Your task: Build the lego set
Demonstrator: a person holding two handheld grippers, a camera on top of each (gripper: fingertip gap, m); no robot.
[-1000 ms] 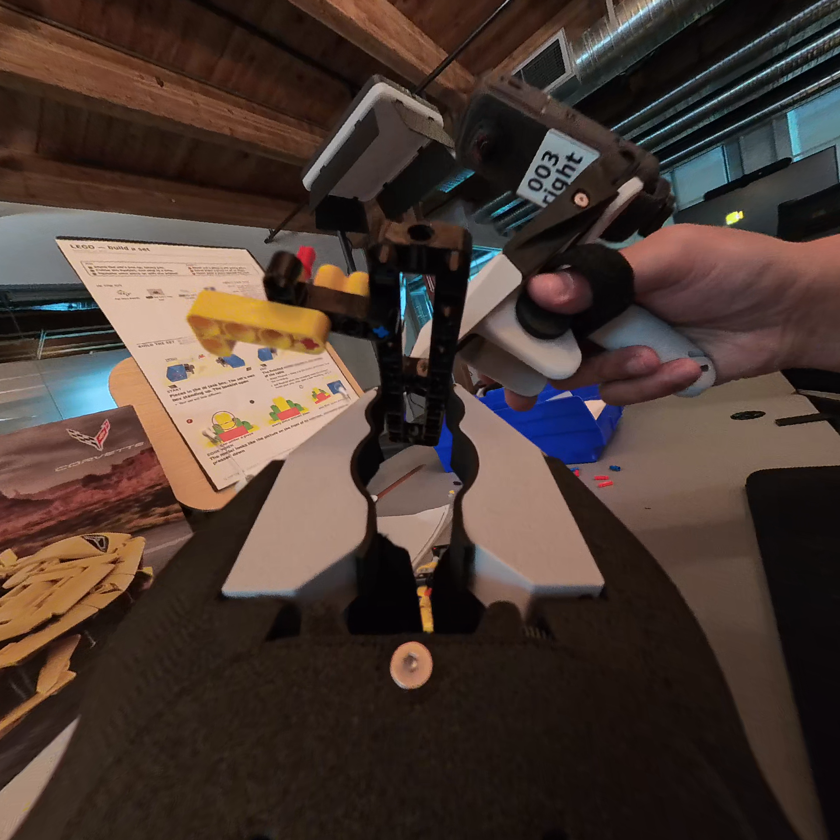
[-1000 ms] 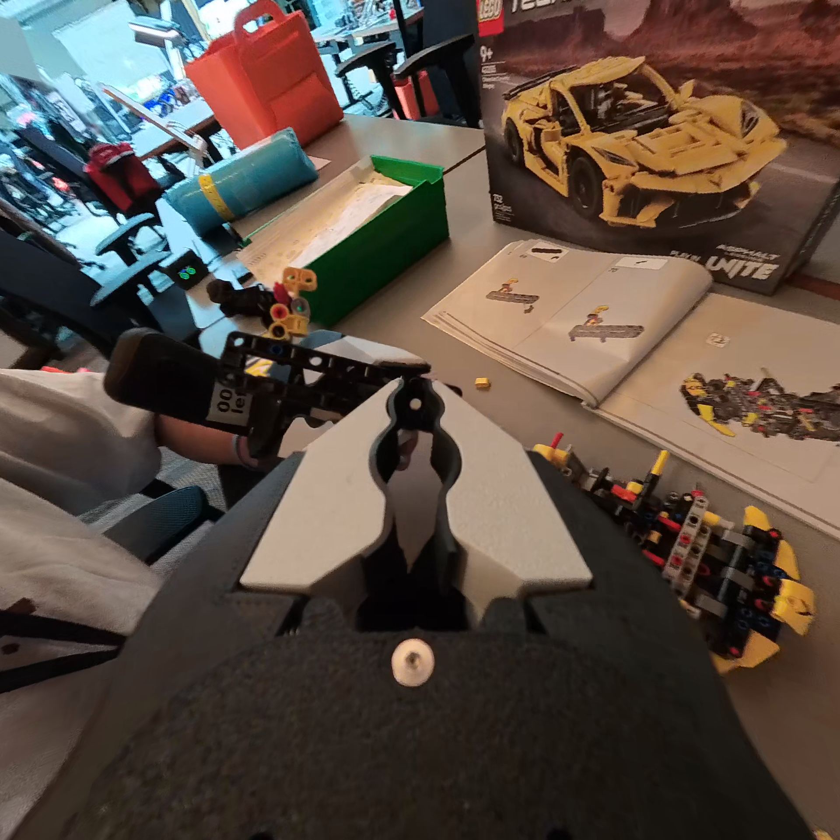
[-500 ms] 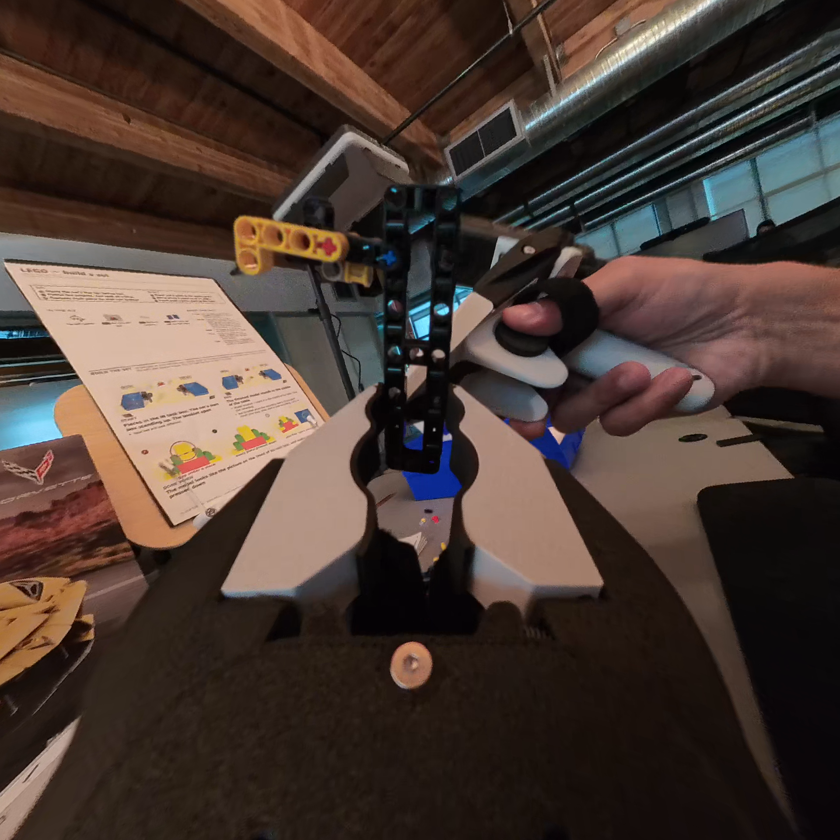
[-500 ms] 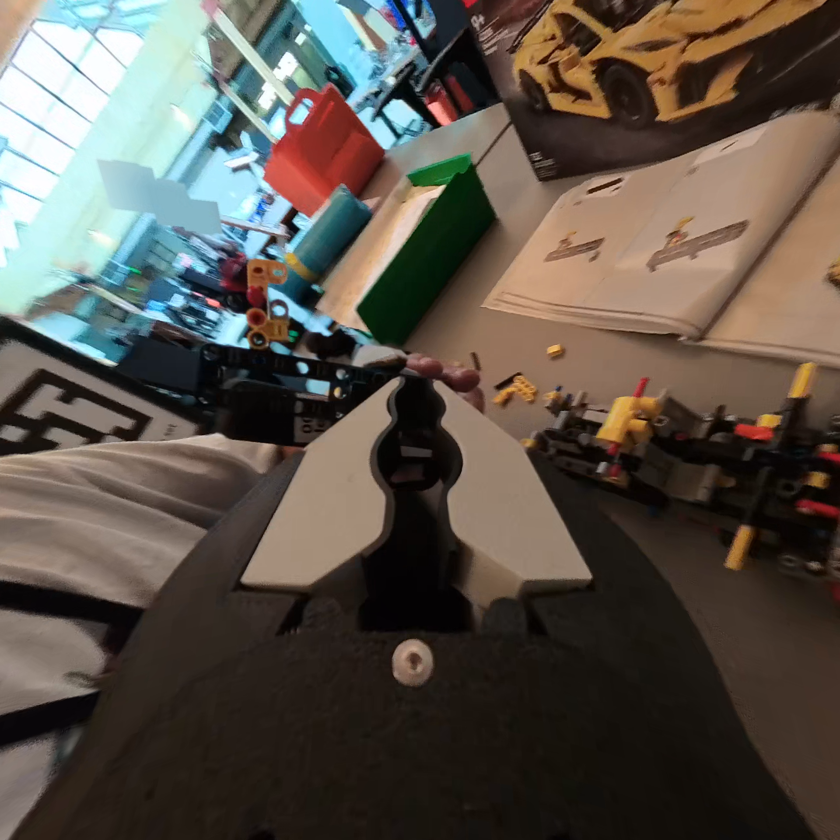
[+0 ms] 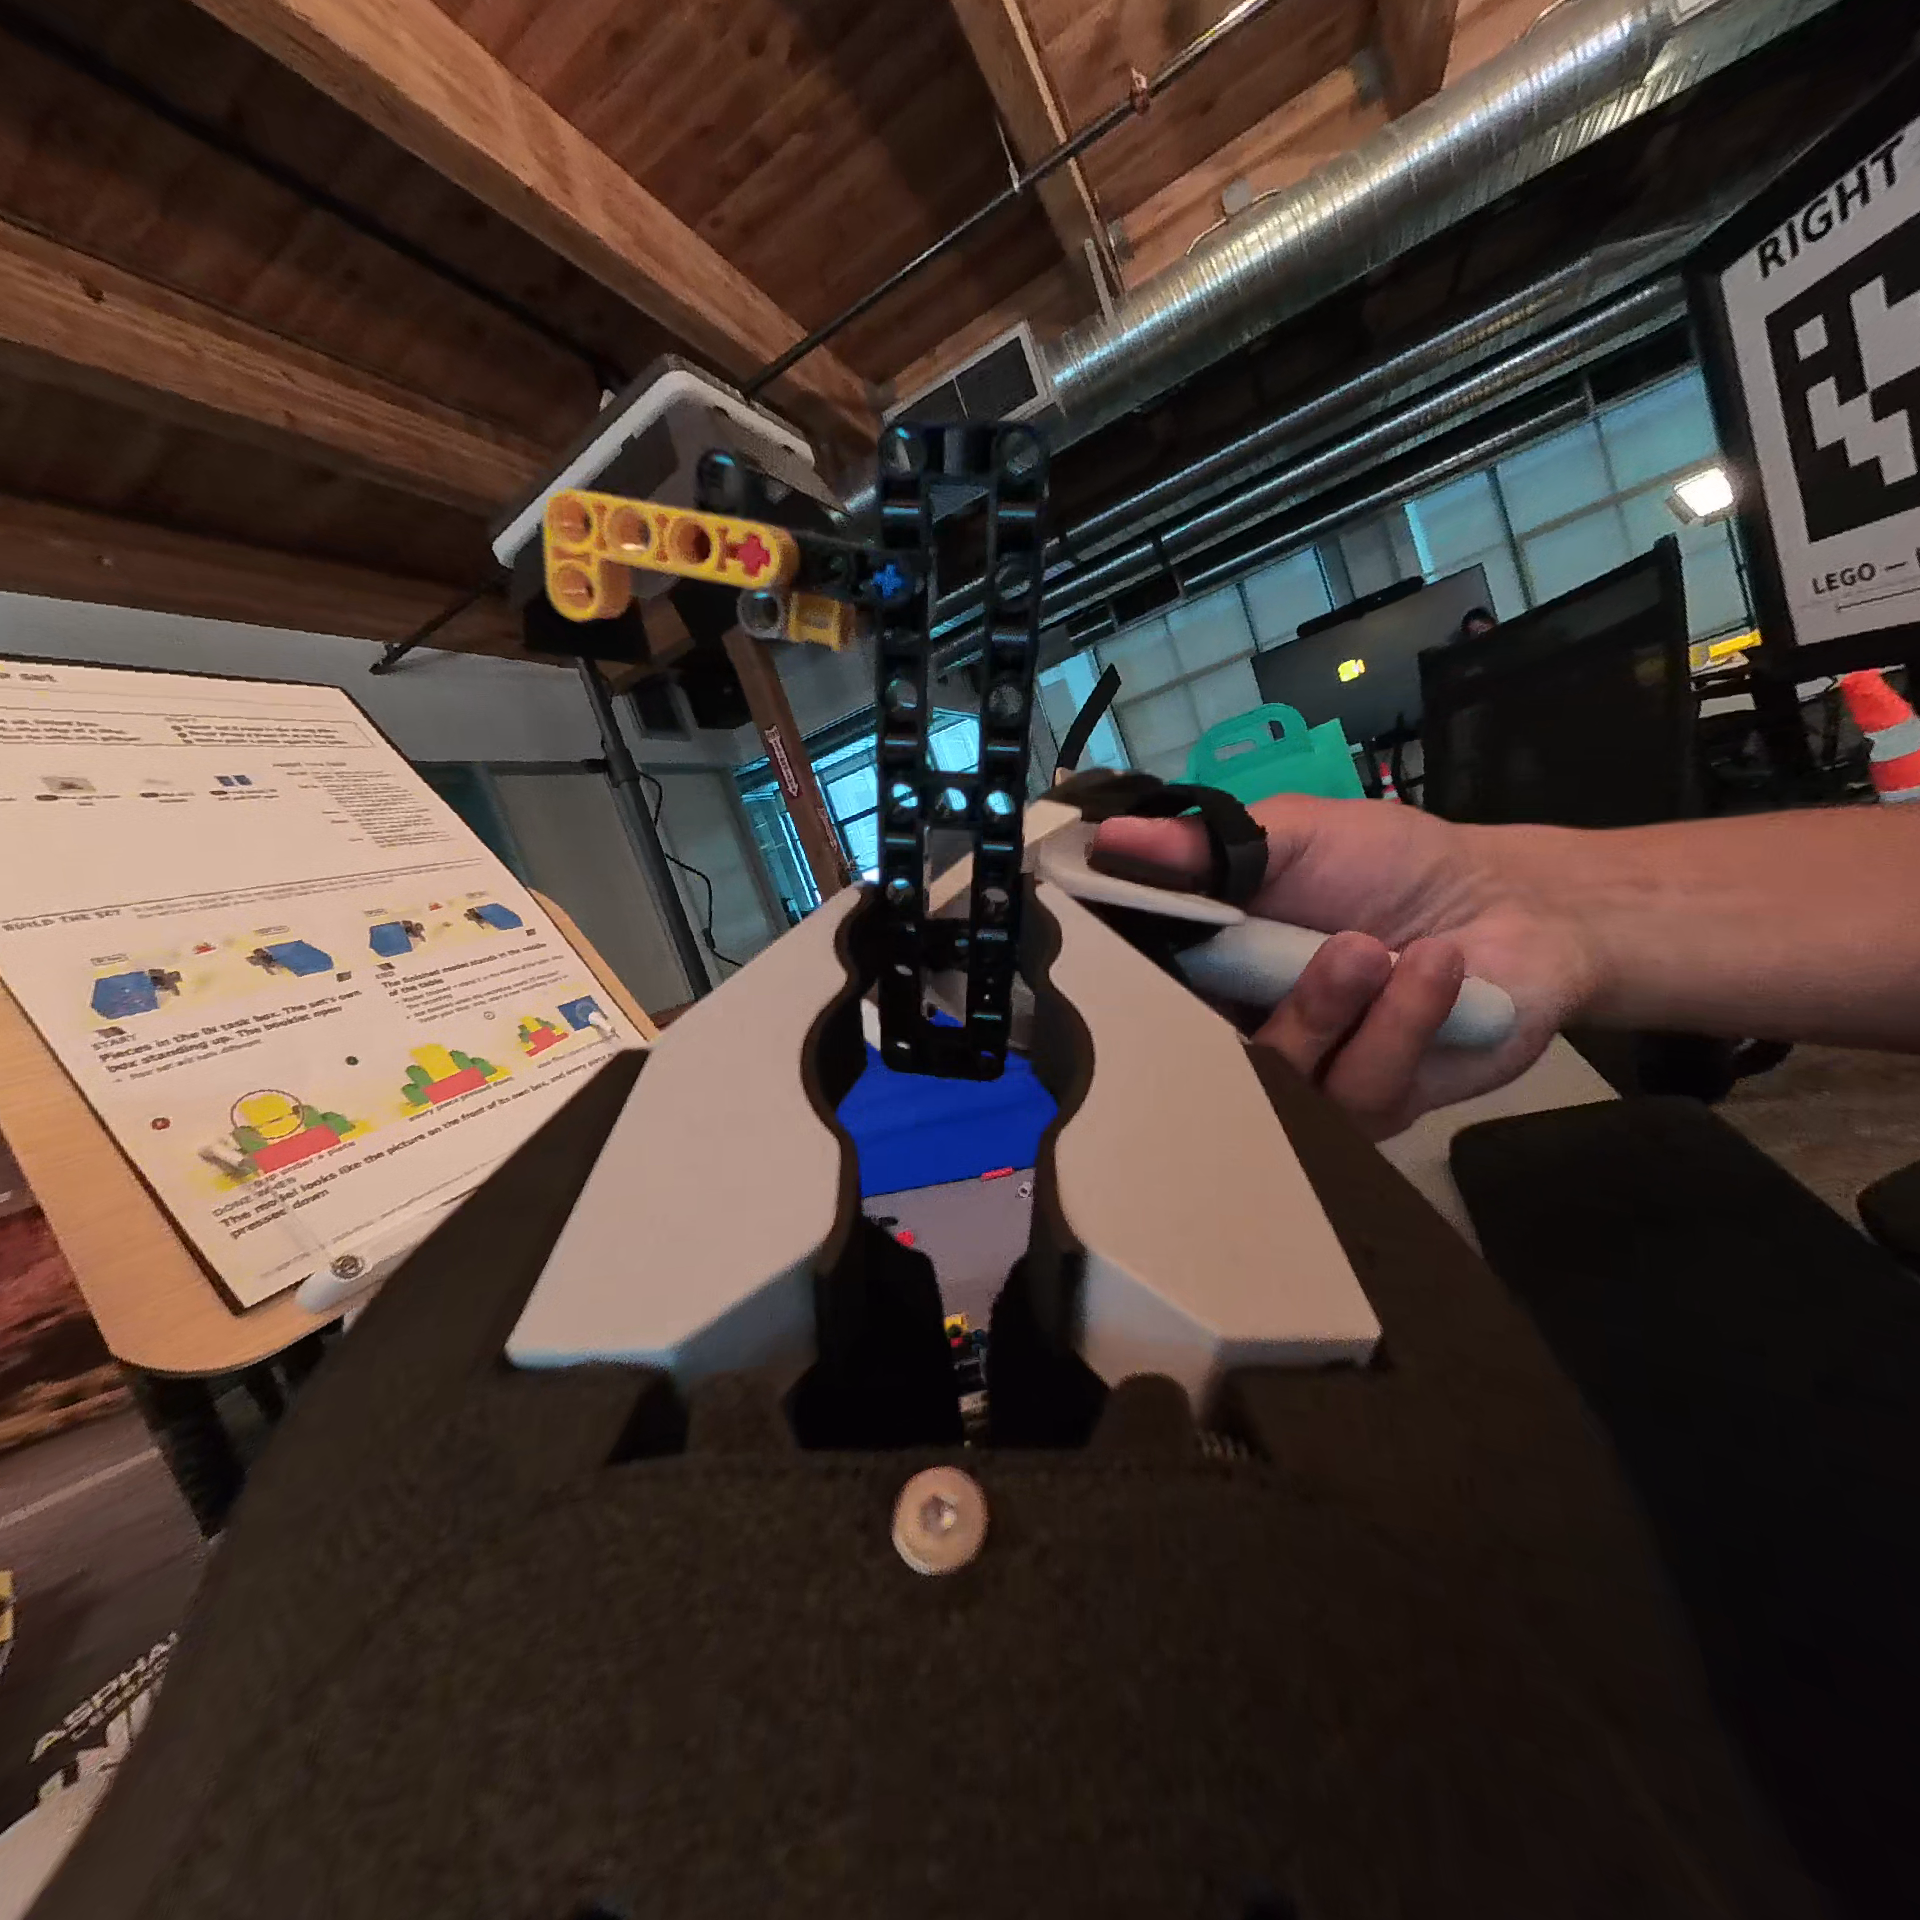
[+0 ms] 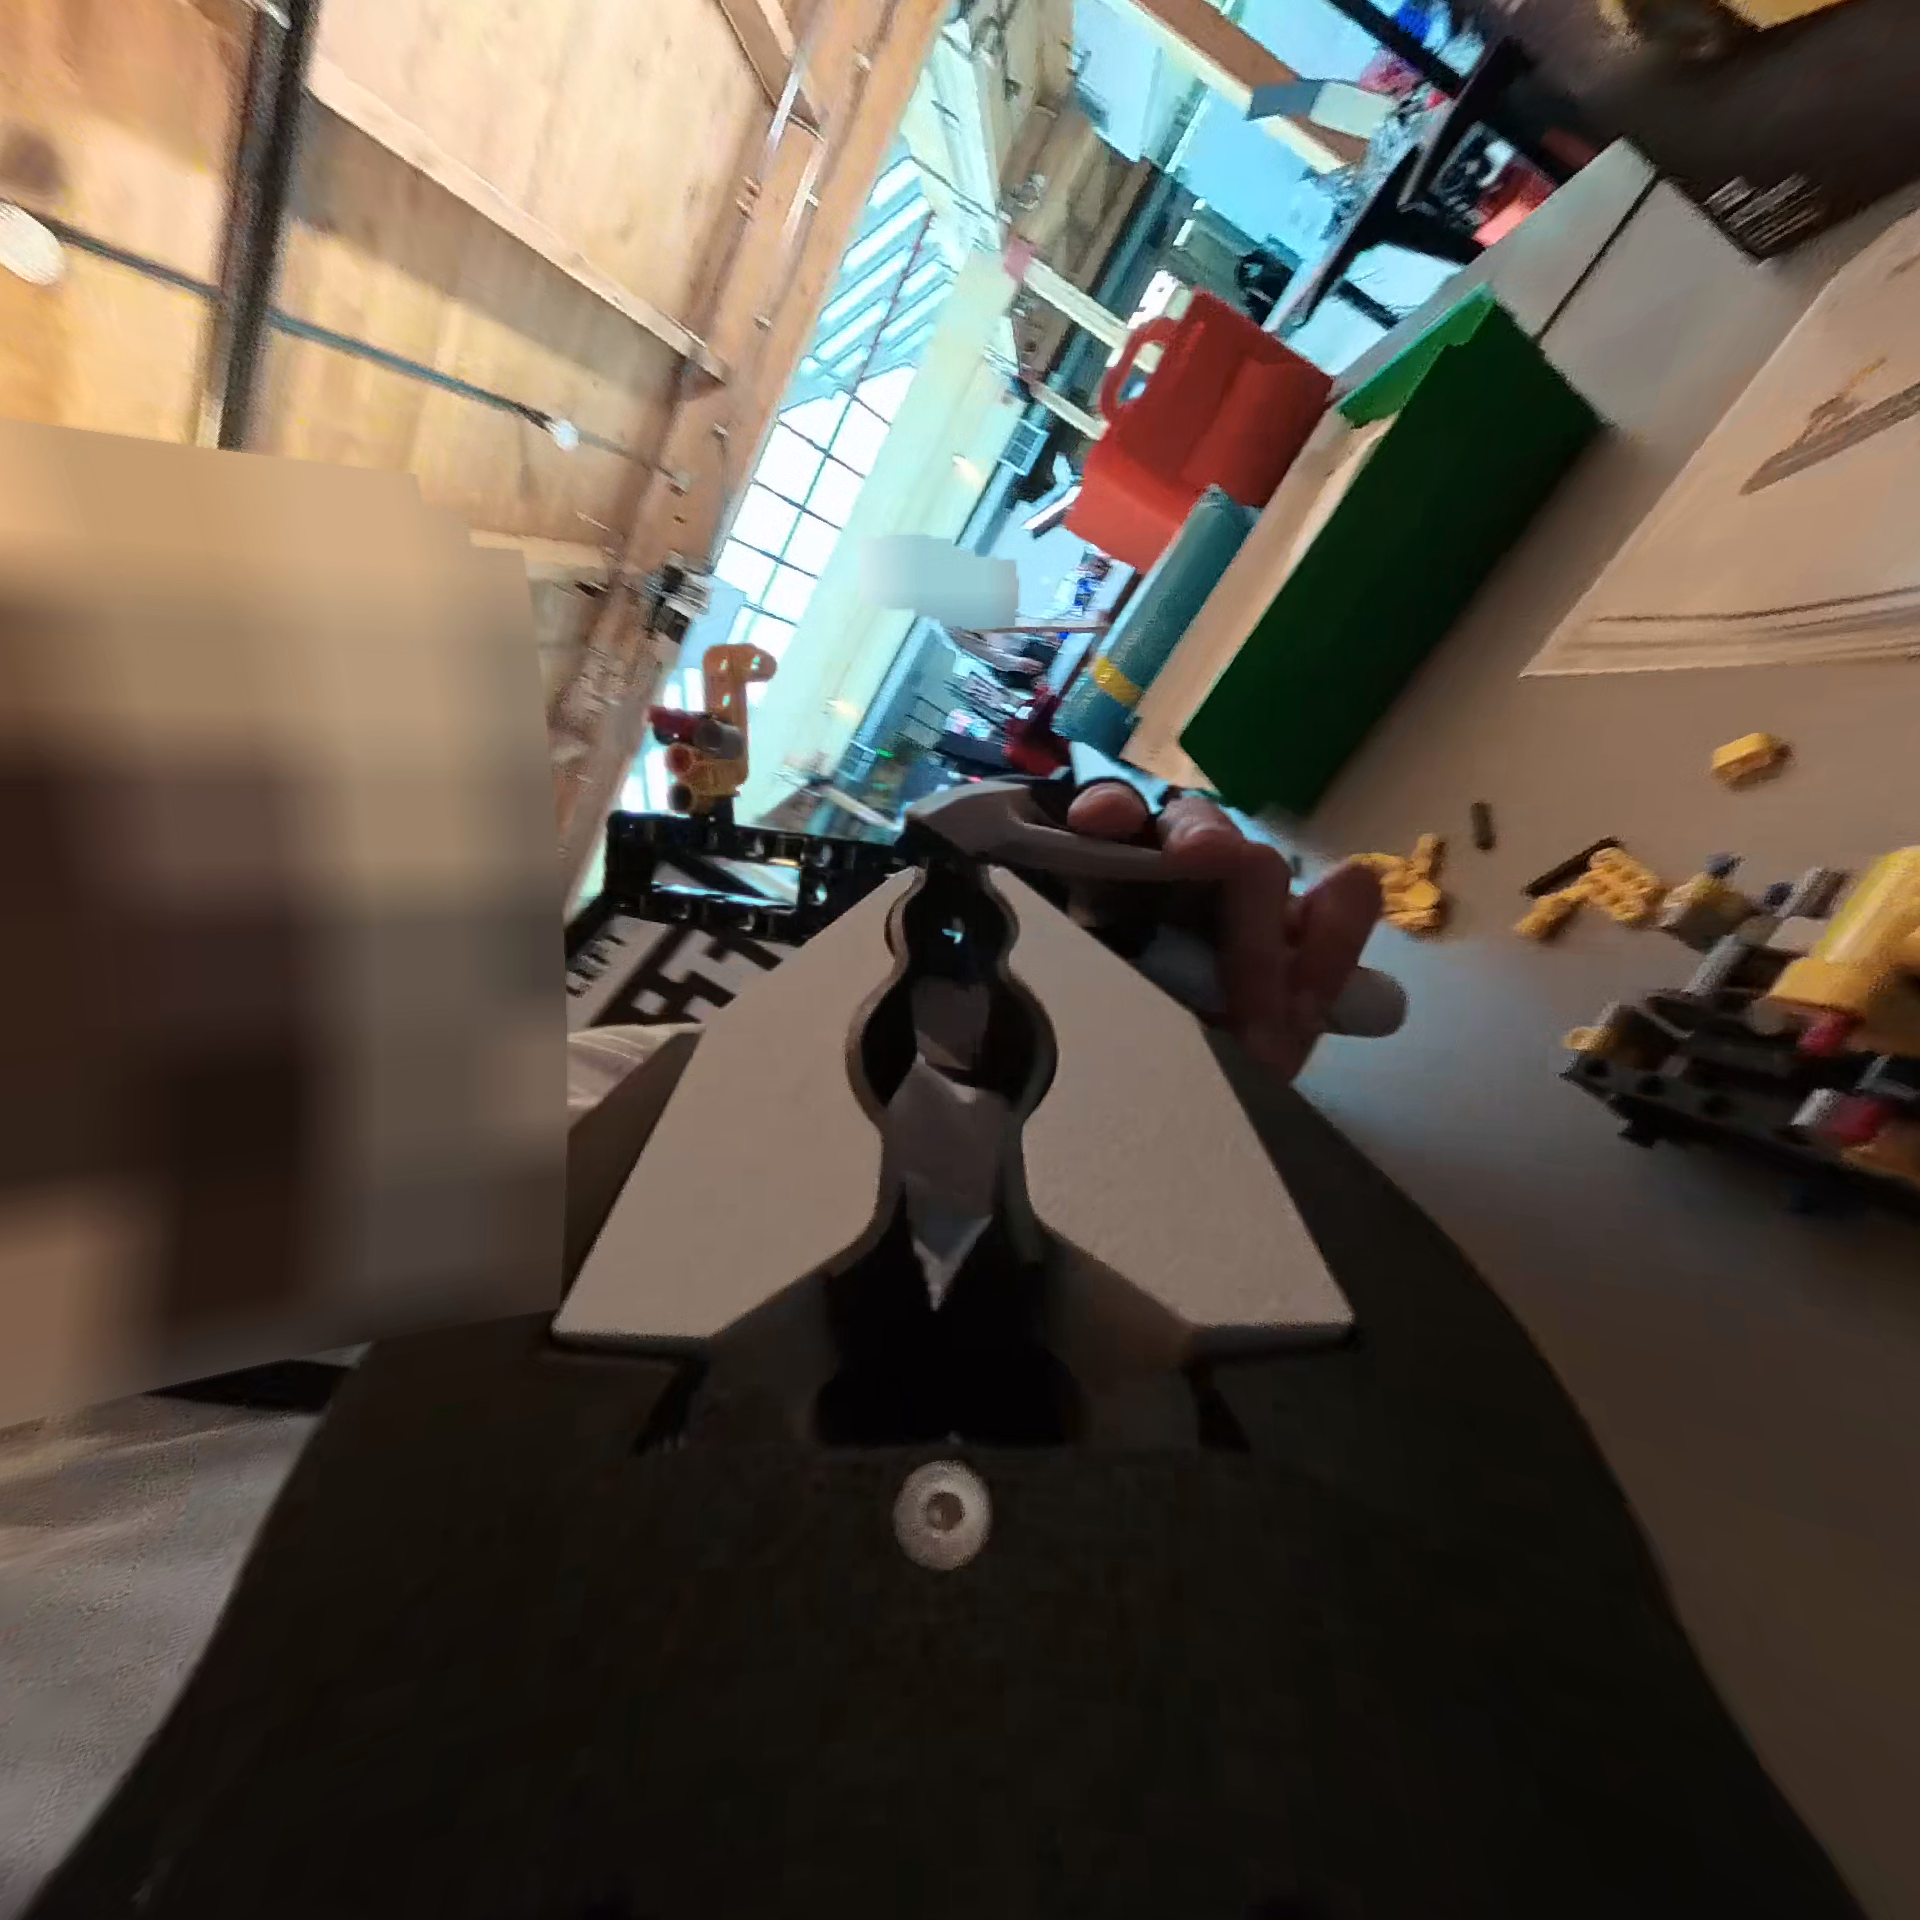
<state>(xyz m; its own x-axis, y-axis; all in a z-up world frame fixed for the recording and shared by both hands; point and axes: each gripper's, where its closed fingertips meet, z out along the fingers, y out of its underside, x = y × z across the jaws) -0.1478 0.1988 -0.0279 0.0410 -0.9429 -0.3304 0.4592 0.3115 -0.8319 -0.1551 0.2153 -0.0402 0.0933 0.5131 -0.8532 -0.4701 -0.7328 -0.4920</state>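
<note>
Left wrist view: left tongs (image 5: 940, 966), narrowed, clamp the lower end of an upright black frame (image 5: 951, 748); a yellow angled beam (image 5: 655, 545) projects from its upper left. Right wrist view: right tongs (image 6: 951, 914), nearly closed, tips pinching the same frame's end; the frame extends leftward. Partly built model (image 6: 1766, 997) lies on the table (image 6: 1558, 1195), right of the tongs.

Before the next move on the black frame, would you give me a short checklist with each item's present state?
1. Left gripper shut on the black frame: ok.
2. Frame upright in the left wrist view: ok.
3. Yellow L-beam attached on the frame's side: ok.
4. Right gripper shut, fingertips at the frame's end: ok; actually gripping it: cannot tell.
5. Chassis assembly on the table: ok, though blurred.
</note>
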